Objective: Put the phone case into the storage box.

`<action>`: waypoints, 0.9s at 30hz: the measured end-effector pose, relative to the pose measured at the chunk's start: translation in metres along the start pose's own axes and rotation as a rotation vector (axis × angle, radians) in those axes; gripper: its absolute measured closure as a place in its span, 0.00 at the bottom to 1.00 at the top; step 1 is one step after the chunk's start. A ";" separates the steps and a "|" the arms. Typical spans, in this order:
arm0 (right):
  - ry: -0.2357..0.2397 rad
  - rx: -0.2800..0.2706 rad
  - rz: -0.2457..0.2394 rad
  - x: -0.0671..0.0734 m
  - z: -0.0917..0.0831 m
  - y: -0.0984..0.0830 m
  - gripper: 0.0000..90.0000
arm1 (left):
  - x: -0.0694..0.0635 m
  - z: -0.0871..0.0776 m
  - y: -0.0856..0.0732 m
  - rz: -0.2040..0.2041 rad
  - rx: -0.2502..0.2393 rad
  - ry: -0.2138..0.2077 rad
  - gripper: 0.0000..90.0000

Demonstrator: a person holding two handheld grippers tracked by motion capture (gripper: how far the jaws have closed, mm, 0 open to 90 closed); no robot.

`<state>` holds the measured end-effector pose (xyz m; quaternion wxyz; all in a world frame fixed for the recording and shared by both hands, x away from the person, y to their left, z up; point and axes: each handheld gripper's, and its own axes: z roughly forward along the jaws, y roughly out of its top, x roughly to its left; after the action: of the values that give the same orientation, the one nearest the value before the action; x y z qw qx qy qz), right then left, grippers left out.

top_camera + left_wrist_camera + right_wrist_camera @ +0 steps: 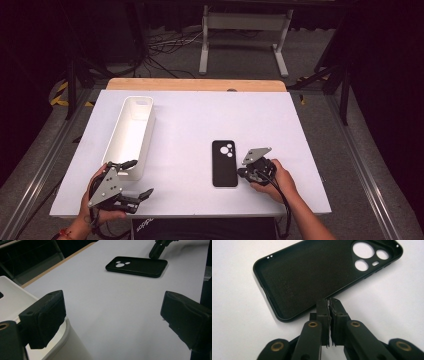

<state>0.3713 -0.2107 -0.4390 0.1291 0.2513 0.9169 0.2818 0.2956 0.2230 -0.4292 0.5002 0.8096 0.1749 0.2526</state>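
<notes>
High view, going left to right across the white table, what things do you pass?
Left gripper at the near left corner → white bin → black phone case → right gripper, jaws shut beside the case's right edge.

A long white bin lies on the white table.
</notes>
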 end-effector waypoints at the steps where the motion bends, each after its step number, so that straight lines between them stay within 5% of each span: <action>1: -0.003 -0.006 0.001 0.000 0.000 0.000 0.95 | 0.000 0.000 0.000 0.000 0.002 0.002 0.08; 14: -0.065 -0.161 0.049 -0.007 -0.022 -0.002 0.85 | 0.000 -0.001 0.000 0.008 0.008 0.001 0.08; 22: -0.102 -0.194 0.067 -0.013 -0.031 -0.004 0.80 | 0.000 -0.001 0.000 0.013 0.008 0.002 0.08; 27: -0.129 -0.220 0.081 -0.015 -0.036 -0.004 0.66 | 0.000 -0.001 0.000 0.011 0.008 0.005 0.08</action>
<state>0.3689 -0.2374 -0.4108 0.2030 0.2902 0.8593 0.3690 0.2951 0.2240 -0.4285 0.4952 0.8118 0.1727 0.2569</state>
